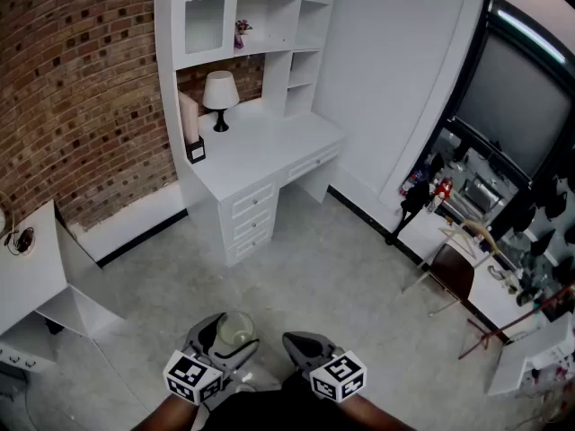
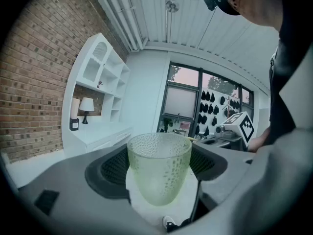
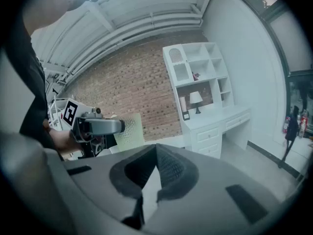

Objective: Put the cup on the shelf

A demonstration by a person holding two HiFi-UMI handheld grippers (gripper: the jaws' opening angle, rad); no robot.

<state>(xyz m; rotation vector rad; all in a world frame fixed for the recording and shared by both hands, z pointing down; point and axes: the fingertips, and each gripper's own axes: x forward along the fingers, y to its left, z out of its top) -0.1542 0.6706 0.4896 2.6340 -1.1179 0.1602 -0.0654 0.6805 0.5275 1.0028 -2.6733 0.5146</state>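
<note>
The left gripper (image 1: pixel 226 335) clamps the upright, dimpled green cup (image 2: pixel 159 168) between wide-set jaws. At its 3 o'clock, the right gripper (image 1: pixel 295 341) has its jaws together, empty. The white shelf (image 1: pixel 235 25) stands well apart at 12 o'clock.

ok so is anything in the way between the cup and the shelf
Nothing visible does: bare floor lies between the cup, held in the left gripper, and the white shelf unit. A lamp stands on its desk, below the shelves.

Lamp (image 1: pixel 220 91) on desk (image 1: pixel 269 144), below shelf (image 1: pixel 269 49)
</note>
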